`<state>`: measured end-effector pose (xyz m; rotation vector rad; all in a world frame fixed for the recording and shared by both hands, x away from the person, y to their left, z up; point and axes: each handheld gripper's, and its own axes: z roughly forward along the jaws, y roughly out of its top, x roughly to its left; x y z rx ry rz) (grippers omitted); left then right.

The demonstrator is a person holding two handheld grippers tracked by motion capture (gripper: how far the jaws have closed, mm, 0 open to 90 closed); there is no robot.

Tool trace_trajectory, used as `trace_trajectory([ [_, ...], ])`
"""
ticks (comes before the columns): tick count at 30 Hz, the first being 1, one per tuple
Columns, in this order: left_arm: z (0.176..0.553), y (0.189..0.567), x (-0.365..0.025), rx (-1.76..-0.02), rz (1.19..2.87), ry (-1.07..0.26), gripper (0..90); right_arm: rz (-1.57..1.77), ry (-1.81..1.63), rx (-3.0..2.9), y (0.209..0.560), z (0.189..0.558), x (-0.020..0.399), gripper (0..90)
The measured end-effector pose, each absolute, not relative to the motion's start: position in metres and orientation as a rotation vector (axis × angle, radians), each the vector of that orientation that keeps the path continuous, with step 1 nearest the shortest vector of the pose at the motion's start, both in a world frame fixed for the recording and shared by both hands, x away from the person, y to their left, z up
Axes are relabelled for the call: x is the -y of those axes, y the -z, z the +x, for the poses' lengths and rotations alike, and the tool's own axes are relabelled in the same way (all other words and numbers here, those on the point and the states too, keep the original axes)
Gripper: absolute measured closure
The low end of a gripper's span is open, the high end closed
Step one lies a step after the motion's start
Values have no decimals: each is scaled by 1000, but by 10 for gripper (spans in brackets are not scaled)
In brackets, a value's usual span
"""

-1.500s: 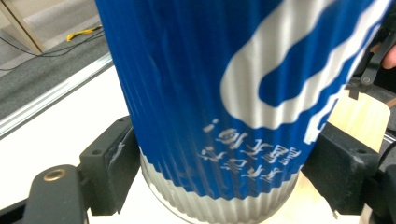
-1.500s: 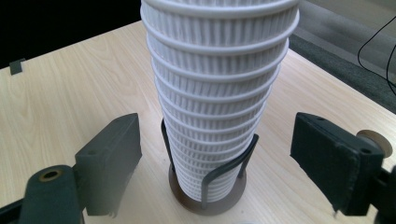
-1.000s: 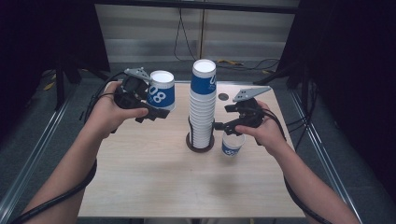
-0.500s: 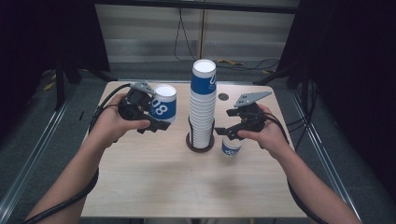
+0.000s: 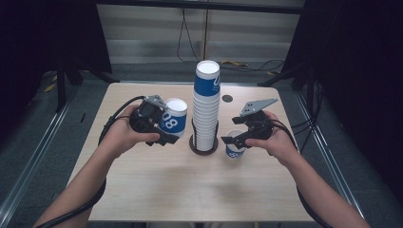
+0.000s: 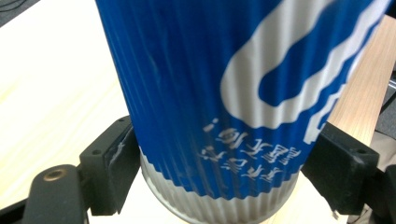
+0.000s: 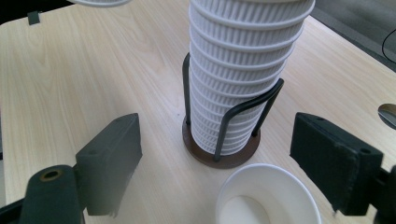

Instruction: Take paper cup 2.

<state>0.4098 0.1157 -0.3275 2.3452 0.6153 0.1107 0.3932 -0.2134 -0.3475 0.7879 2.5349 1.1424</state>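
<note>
My left gripper (image 5: 169,127) is shut on a blue ribbed paper cup (image 5: 173,119) with white print, held just left of the stack. In the left gripper view both jaws press the cup (image 6: 219,93) near its white ribbed band. A tall stack of the same cups (image 5: 206,109) stands in a black wire holder on a round brown base (image 5: 203,148) at the table's middle. Right of it a single cup (image 5: 234,151) stands upright on the table. My right gripper (image 5: 236,133) is open above it, and the cup's white mouth (image 7: 268,200) lies below, between the jaws.
The light wooden table (image 5: 190,190) has bare room in front of both hands. A small dark round spot (image 5: 227,99) sits behind the stack. Black cables trail from both grippers, and dark floor and metal rails run along the table's sides.
My left gripper has come down and a little toward the stack, carrying the blue cup. The right gripper has stayed over the single cup.
</note>
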Motion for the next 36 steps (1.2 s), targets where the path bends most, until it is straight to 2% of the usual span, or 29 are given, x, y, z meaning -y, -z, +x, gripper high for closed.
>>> trace_trajectory([
  [36, 393, 357, -79, -467, 2566, -58, 189, 713, -1138, -2620, 363, 382, 208, 160],
])
